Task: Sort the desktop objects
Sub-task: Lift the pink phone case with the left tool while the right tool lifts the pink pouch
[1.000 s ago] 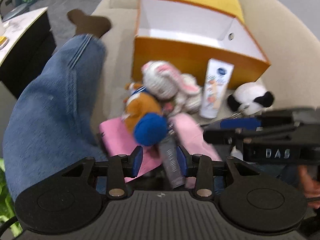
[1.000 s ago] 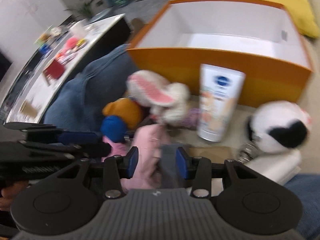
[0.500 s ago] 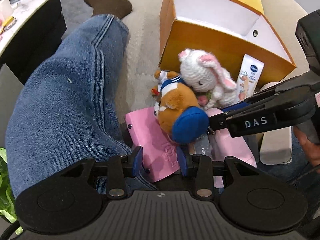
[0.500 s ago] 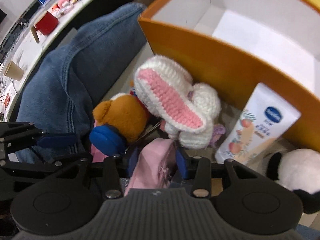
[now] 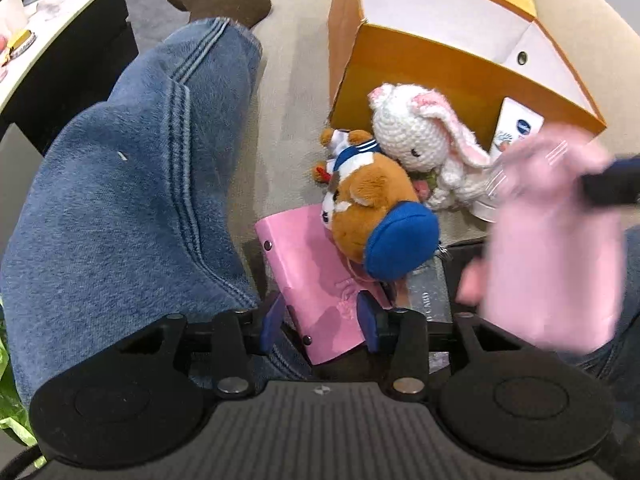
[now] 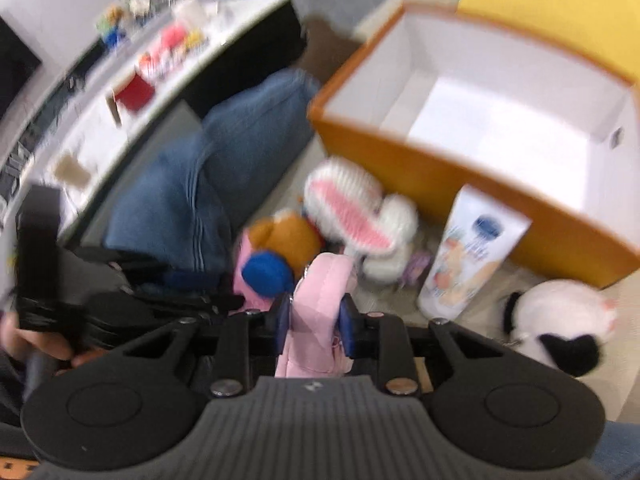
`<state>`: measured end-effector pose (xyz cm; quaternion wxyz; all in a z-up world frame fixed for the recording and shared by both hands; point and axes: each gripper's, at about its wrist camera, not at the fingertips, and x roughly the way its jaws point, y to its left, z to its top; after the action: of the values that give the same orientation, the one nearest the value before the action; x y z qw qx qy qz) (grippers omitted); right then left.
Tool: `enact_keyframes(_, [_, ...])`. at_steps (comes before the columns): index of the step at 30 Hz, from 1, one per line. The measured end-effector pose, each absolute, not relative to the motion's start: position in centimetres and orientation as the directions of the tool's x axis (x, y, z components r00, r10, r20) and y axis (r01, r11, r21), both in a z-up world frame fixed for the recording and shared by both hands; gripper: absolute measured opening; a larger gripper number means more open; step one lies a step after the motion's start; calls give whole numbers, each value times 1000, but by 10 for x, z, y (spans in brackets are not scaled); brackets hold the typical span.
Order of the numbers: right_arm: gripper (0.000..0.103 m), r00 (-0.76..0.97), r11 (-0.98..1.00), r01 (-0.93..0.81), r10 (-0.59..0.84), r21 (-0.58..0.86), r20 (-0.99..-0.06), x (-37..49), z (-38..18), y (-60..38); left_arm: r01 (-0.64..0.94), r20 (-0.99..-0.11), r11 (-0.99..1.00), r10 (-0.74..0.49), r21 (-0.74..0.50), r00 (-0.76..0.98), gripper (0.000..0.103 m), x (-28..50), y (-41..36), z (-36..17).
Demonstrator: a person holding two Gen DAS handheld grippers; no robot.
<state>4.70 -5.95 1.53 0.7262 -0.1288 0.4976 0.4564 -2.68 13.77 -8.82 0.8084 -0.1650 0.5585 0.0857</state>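
Note:
My right gripper [image 6: 316, 318] holds a soft pink pouch [image 6: 320, 300] between its blue pads, jaws still closing, lifted off the pile. In the left wrist view the pouch [image 5: 552, 240] is a blurred pink shape at the right. My left gripper [image 5: 320, 316] points down over a flat pink wallet [image 5: 316, 280]. The wallet lies between its fingers, and the jaws are opening. A brown plush dog with a blue cap [image 5: 372, 208] rests on the wallet's far end. Behind it sit a white crochet rabbit [image 5: 416, 136] and the orange box [image 5: 420, 68], whose white inside [image 6: 500, 120] holds nothing.
A lotion tube [image 6: 476, 256] leans on the box front, with a panda plush [image 6: 560, 320] to its right. A grey case [image 5: 428, 292] lies beside the wallet. A person's leg in jeans [image 5: 120, 200] fills the left. A yellow cushion [image 6: 560, 0] is behind the box, a cluttered table [image 6: 140, 80] far left.
The right gripper closed on the pink pouch and raised it from the pile. The left gripper came down over the pink wallet and its jaws widened slightly.

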Motion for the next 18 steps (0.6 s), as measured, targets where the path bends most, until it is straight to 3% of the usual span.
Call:
enact_keyframes(5, [27, 276, 621, -761, 570, 186, -774, 54, 40, -86, -350, -942, 922, -44, -167, 333, 52, -19, 140, -104])
enact_keyframes(12, [27, 298, 678, -697, 570, 234, -766, 71, 8, -112, -338, -954, 929, -48, -151, 295, 63, -4, 130, -125])
enact_keyframes(16, [27, 338, 689, -686, 587, 235, -736, 72, 0, -116, -338, -956, 931, -37, -139, 292, 62, -1, 125, -127])
enact_keyframes(18, [27, 356, 690, -685, 597, 234, -719, 70, -3, -114, -341, -951, 930, -28, -138, 309, 54, -4, 124, -124])
